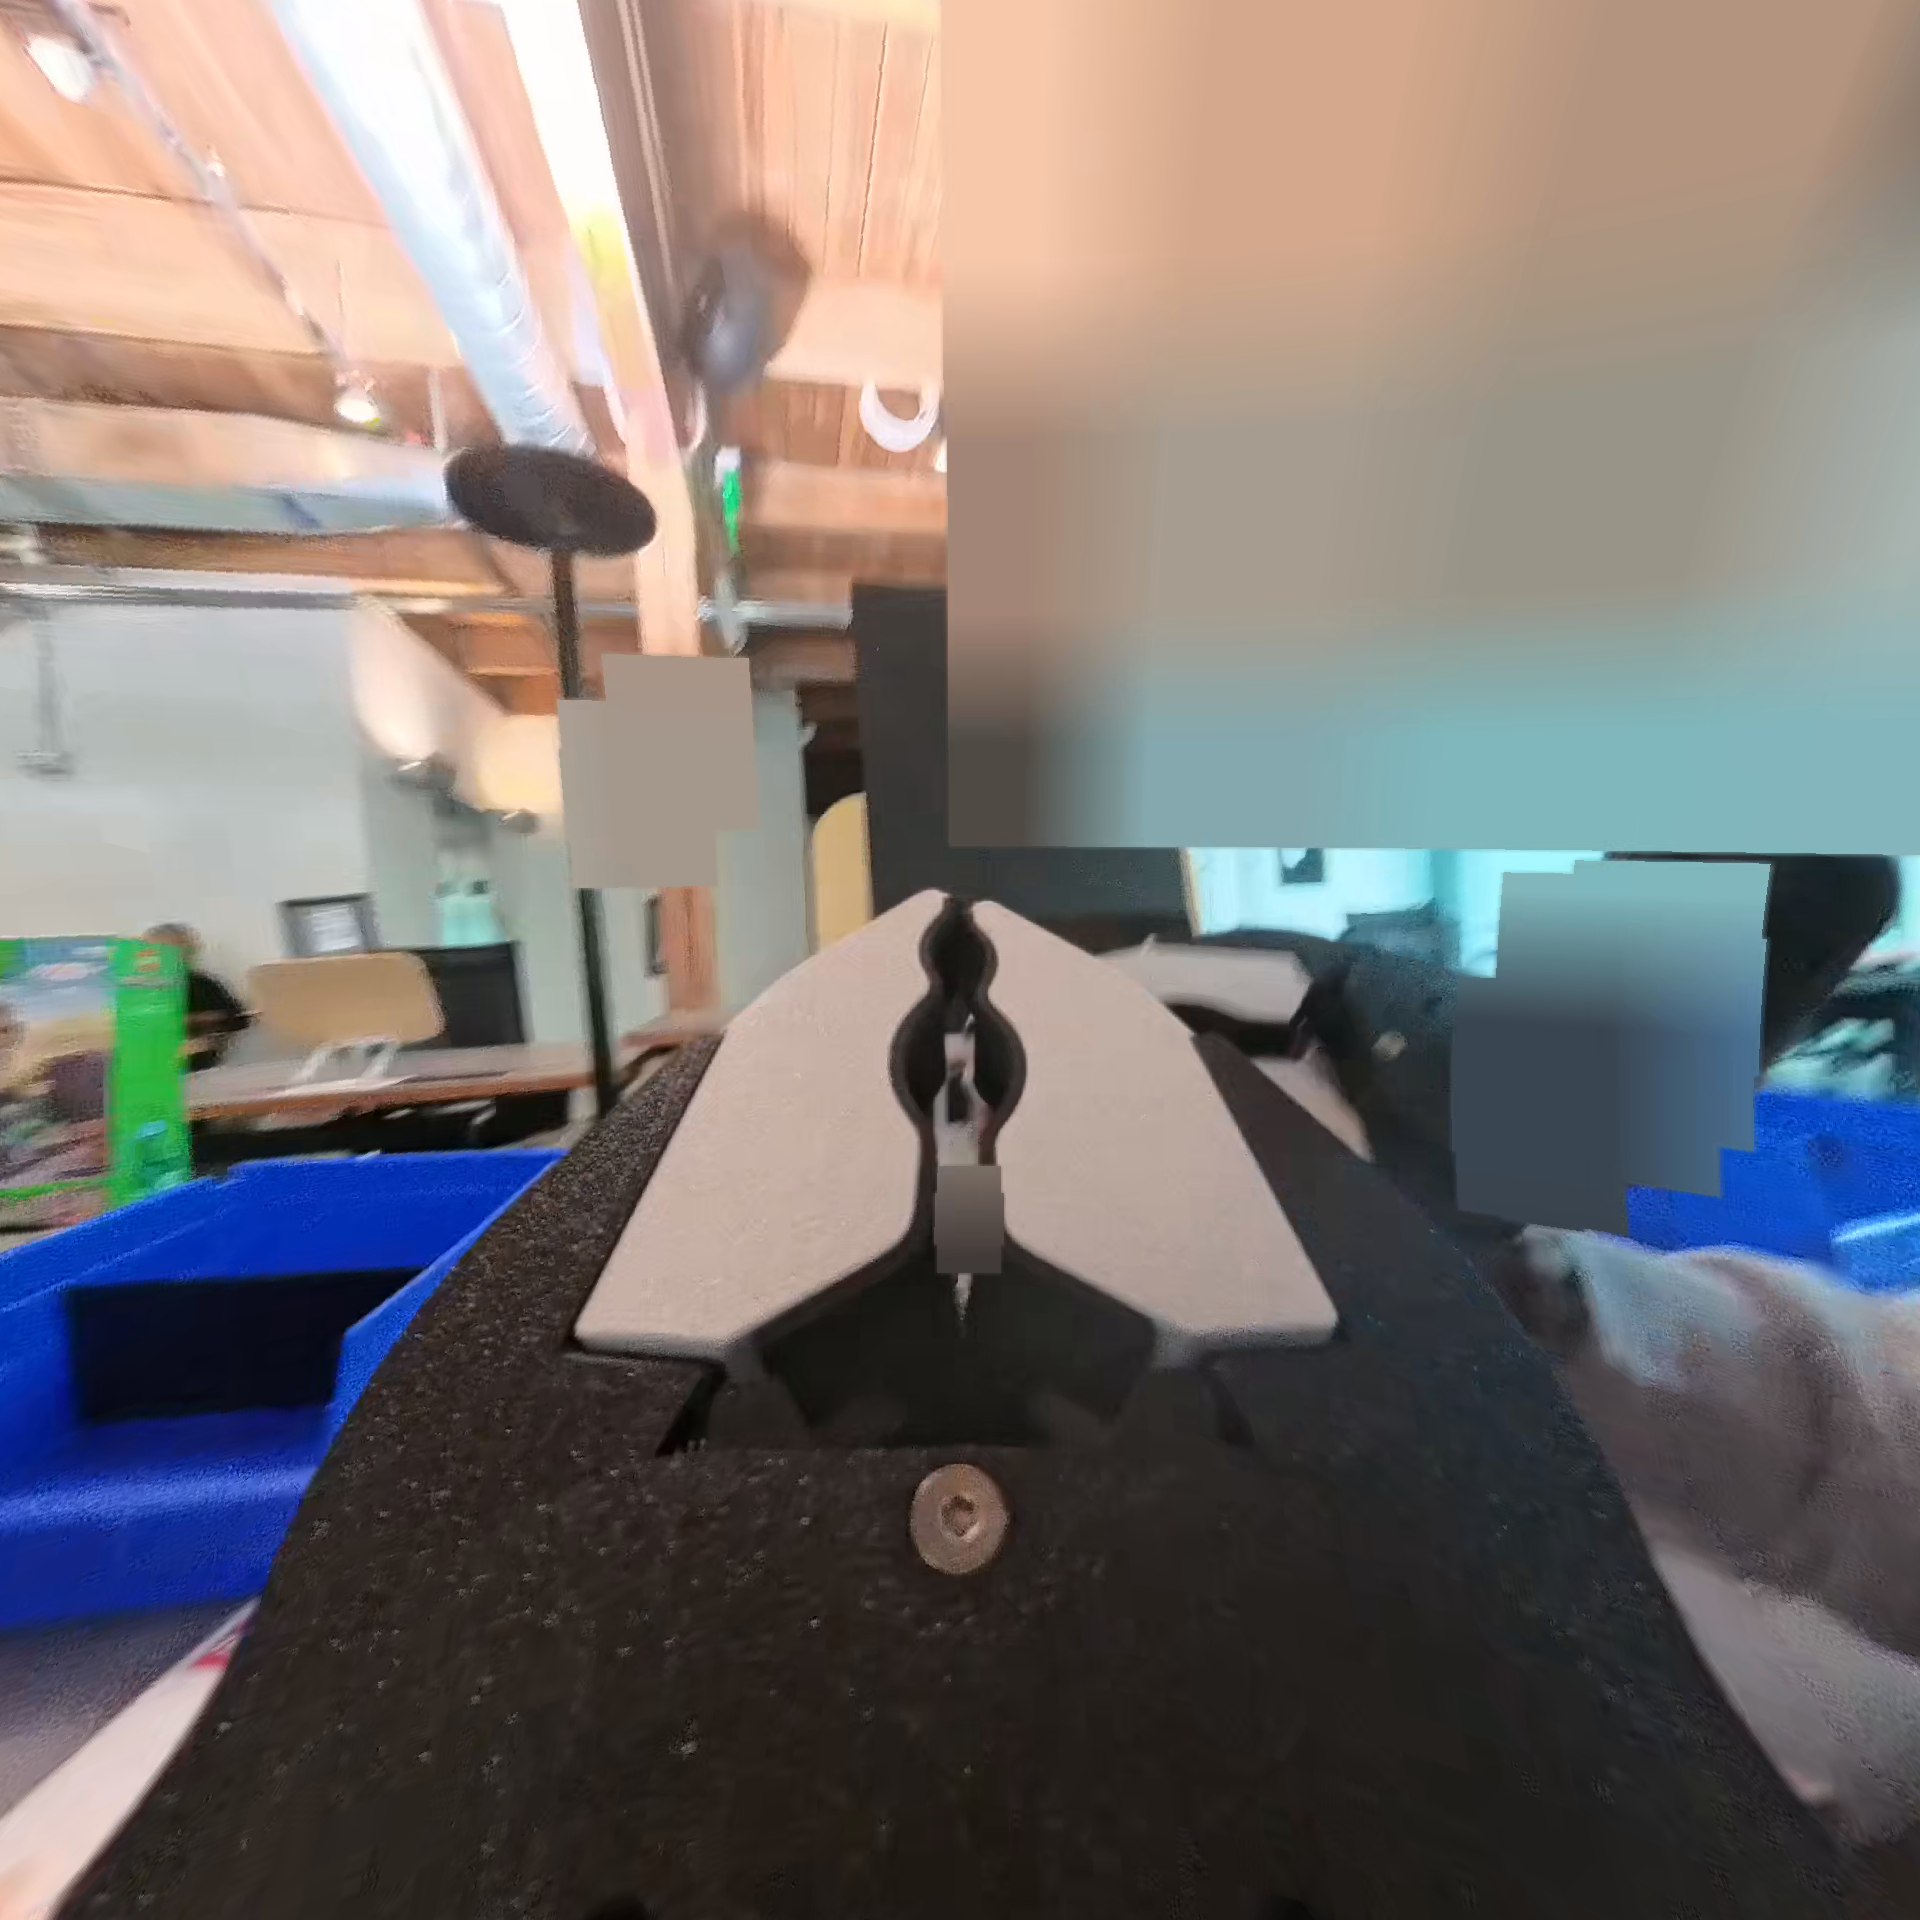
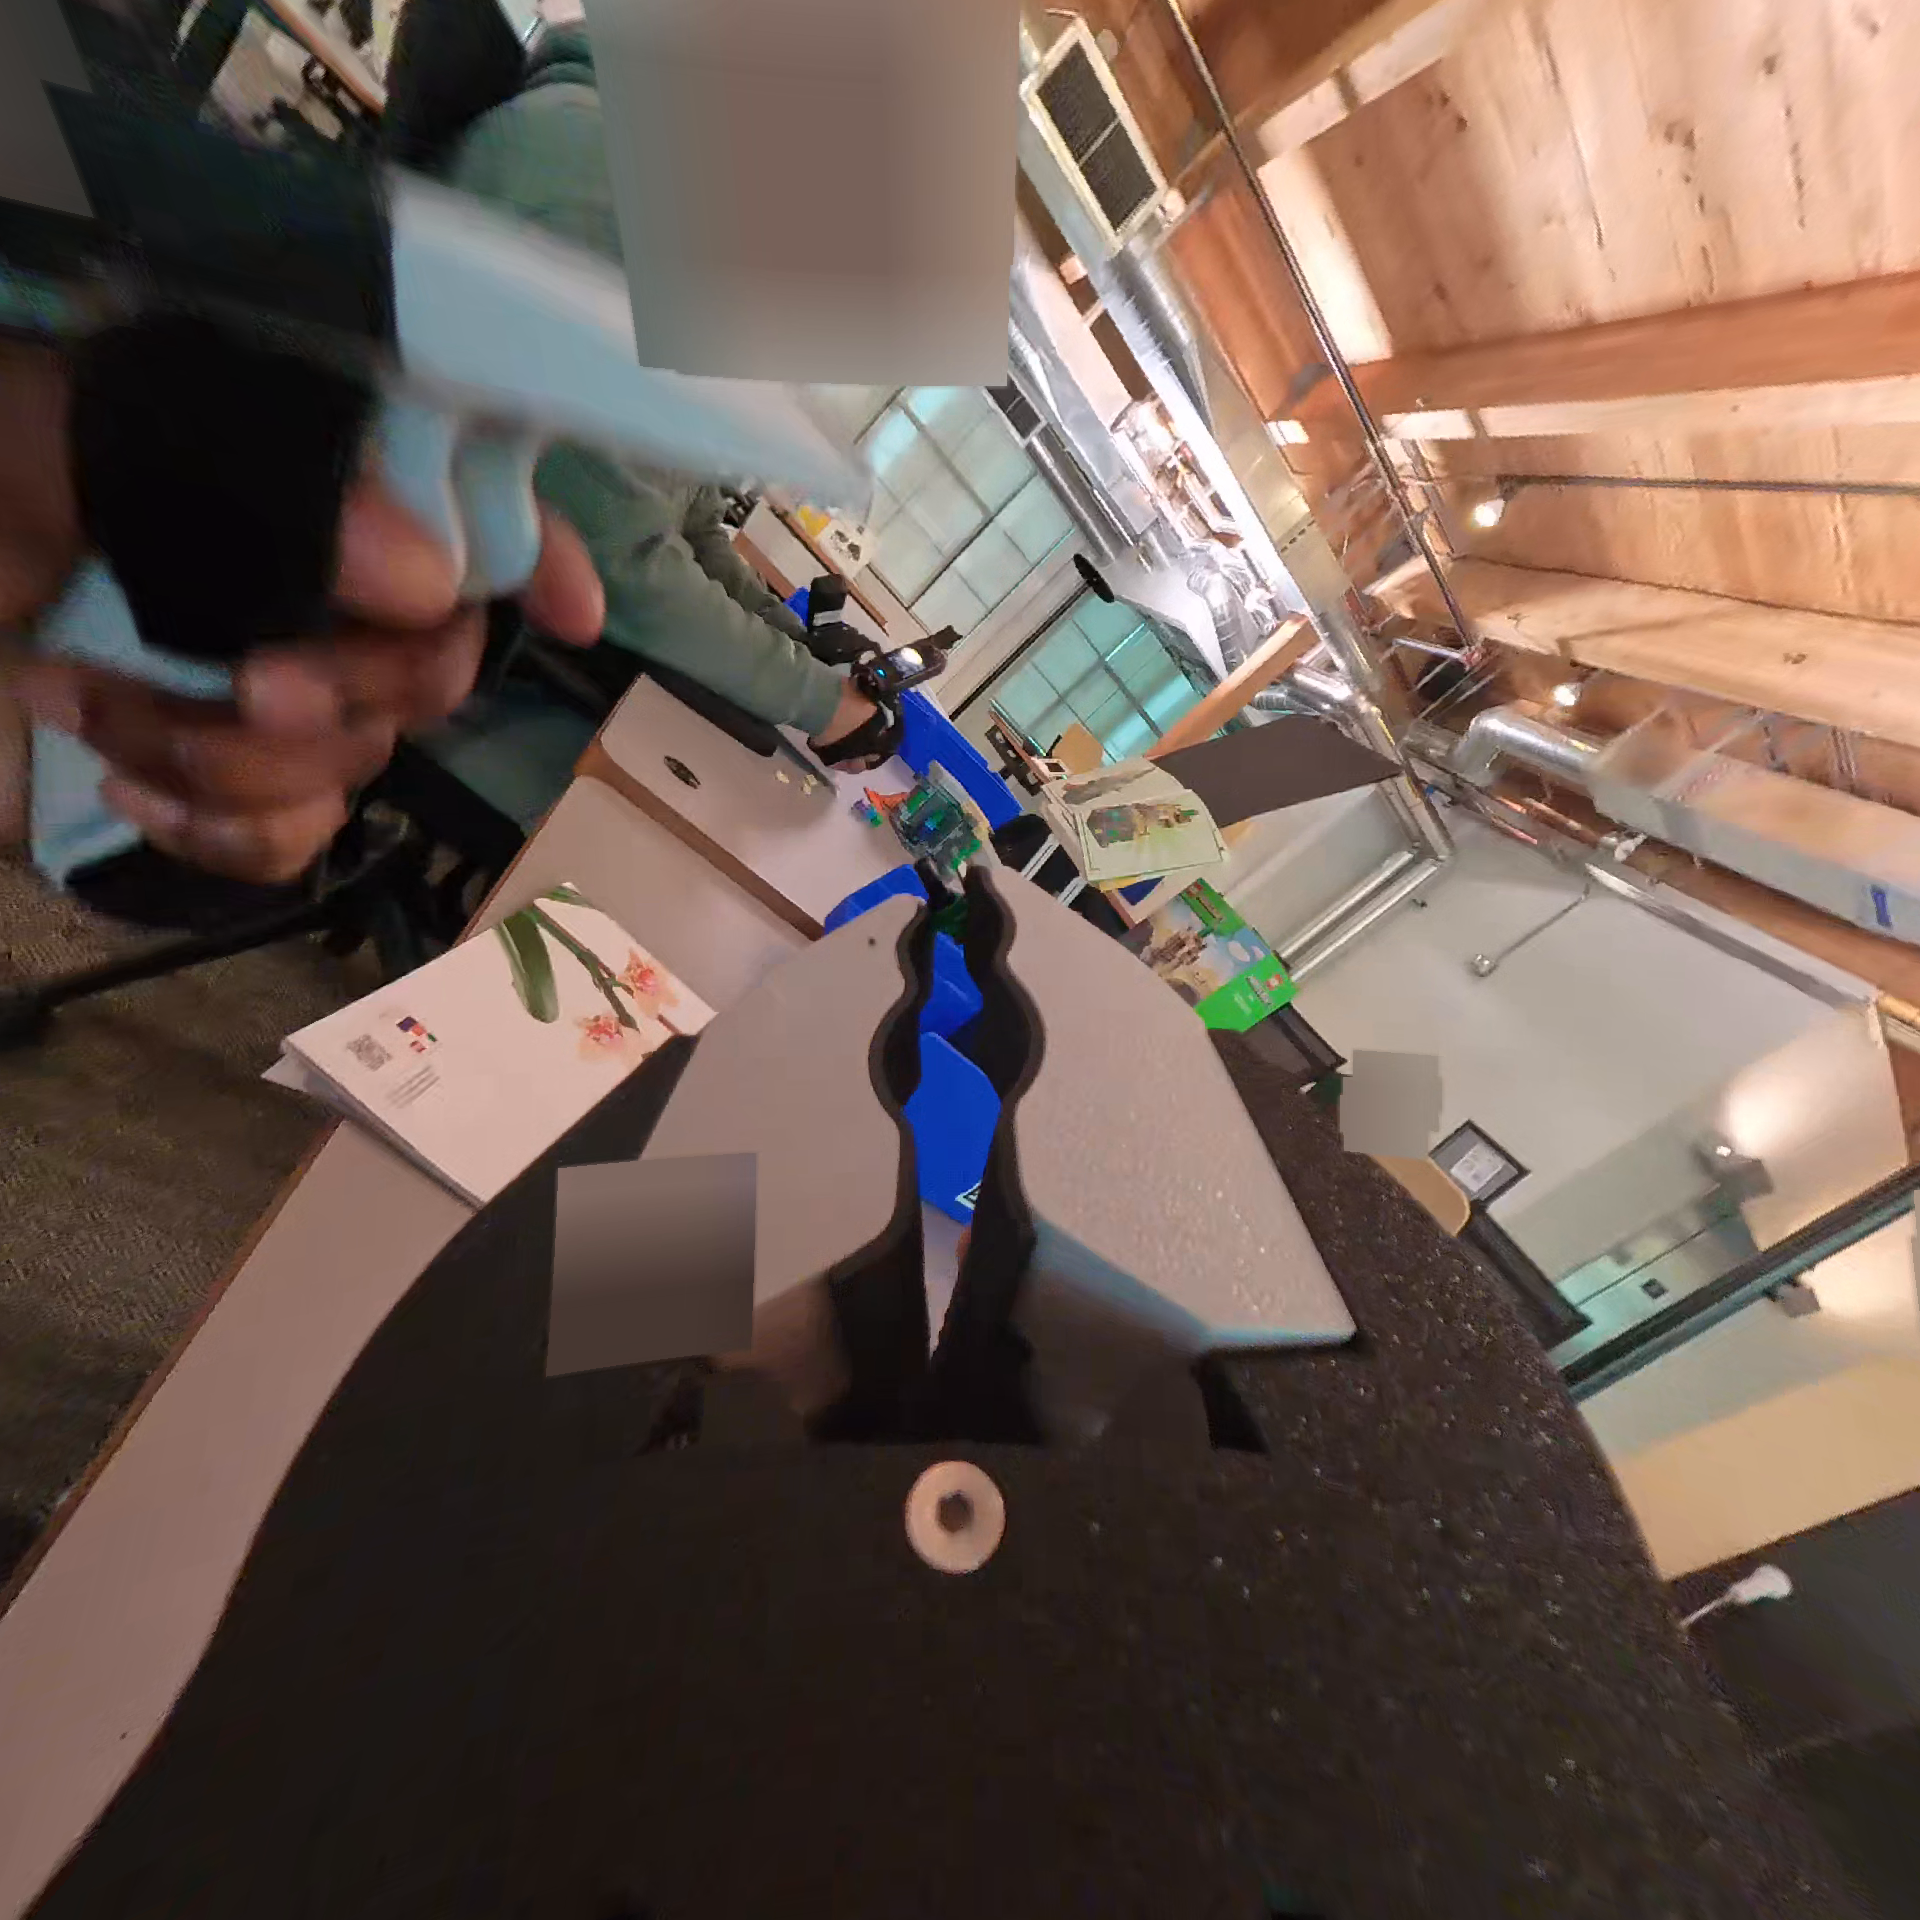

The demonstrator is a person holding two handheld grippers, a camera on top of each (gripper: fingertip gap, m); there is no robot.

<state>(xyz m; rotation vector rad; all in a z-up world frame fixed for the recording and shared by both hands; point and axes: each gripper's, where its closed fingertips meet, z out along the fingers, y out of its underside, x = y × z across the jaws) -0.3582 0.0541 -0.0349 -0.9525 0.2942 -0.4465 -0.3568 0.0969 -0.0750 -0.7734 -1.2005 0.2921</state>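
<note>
- left gripper [image 1: 956, 920]: jaws closed tip to tip, nothing between them; it is tilted up toward the wooden ceiling, above a blue bin [image 1: 156, 1351].
- right gripper [image 2: 948, 896]: jaws a slim gap apart, empty, rolled sideways over the table [image 2: 260, 1299].
- only the right wrist view shows a flowered booklet [image 2: 499, 1039] at the table's near edge, a small brick model [image 2: 930, 821] further along, and a bare hand [image 2: 260, 675] gripping a pale handle.
- only the left wrist view shows a black floor lamp [image 1: 551, 504].
</note>
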